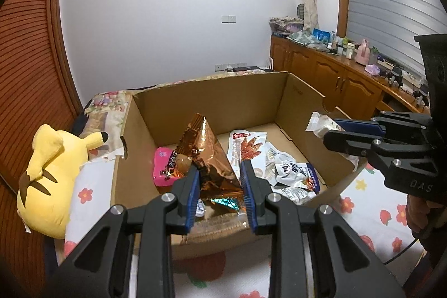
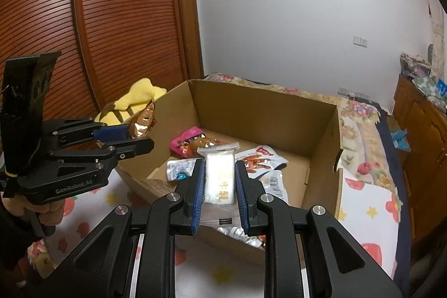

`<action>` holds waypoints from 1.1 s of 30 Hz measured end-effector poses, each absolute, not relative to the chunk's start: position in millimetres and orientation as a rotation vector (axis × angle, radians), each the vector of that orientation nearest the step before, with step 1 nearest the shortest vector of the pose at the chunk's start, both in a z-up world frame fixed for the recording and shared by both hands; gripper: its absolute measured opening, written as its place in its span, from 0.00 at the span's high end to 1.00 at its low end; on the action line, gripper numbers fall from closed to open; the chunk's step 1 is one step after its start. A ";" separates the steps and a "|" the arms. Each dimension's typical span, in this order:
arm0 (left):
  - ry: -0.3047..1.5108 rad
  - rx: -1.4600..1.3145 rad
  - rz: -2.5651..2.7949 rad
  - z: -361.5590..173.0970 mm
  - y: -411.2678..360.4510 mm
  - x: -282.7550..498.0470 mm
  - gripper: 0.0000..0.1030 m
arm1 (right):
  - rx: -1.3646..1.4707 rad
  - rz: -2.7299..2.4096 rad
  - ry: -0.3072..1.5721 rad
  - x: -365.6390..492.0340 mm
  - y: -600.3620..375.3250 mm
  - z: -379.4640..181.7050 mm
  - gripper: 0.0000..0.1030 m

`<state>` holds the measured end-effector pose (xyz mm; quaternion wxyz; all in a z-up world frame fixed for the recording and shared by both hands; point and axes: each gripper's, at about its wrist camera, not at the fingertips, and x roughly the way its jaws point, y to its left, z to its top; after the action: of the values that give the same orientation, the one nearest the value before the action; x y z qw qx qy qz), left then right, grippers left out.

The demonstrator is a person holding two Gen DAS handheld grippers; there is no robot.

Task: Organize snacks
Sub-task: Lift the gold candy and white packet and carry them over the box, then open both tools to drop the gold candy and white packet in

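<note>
Holding a snack each, both grippers sit above the near edge of the cardboard box (image 1: pixel 212 94), which rests on a bed with a flowered sheet (image 1: pixel 363 203).

Left gripper (image 1: pixel 219 180): clenched on a shiny copper foil bag (image 1: pixel 206 152); the bag stands up between the blue pads, over the box's near-left part. In the right wrist view the same gripper (image 2: pixel 134 137) is at the box's left wall with the bag (image 2: pixel 144 122) sticking out past the tips.

Right gripper (image 2: pixel 219 183): clenched on a white wrapped packet (image 2: pixel 219 178), over the box's near wall. From the left wrist view it (image 1: pixel 338 131) hangs above the box's right wall, packet end (image 1: pixel 318 122) poking out.

Inside the box, on its floor: pink packet (image 1: pixel 163 166) left, white packet with a red picture (image 1: pixel 245 150) toward the centre, more white wrappers (image 1: pixel 290 175) right of it. Yellow plush toy (image 1: pixel 50 172) lies outside, left of the box.

Hard to read: print on the wrappers is blurred; the box's near floor is hidden behind both grippers. A hand (image 2: pixel 36 208) on the left gripper's grip is partly cut off.
</note>
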<state>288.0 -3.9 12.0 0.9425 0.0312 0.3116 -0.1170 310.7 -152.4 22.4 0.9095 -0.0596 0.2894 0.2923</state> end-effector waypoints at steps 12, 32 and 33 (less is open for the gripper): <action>0.657 0.058 -0.241 17.4 -7.7 307.8 0.66 | -0.160 0.554 0.638 335.8 -145.7 10.0 0.81; 0.645 0.052 -0.221 16.4 -3.1 299.6 0.60 | -0.139 0.481 0.645 337.5 -154.1 7.2 0.70; 0.643 0.052 -0.219 17.3 -3.6 297.0 0.60 | -0.138 0.481 0.641 334.3 -155.1 8.0 0.70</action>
<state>297.0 -3.6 17.3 0.9426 0.0254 0.3151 -0.1074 334.3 -155.1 8.0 0.9185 -0.0669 0.3118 0.2337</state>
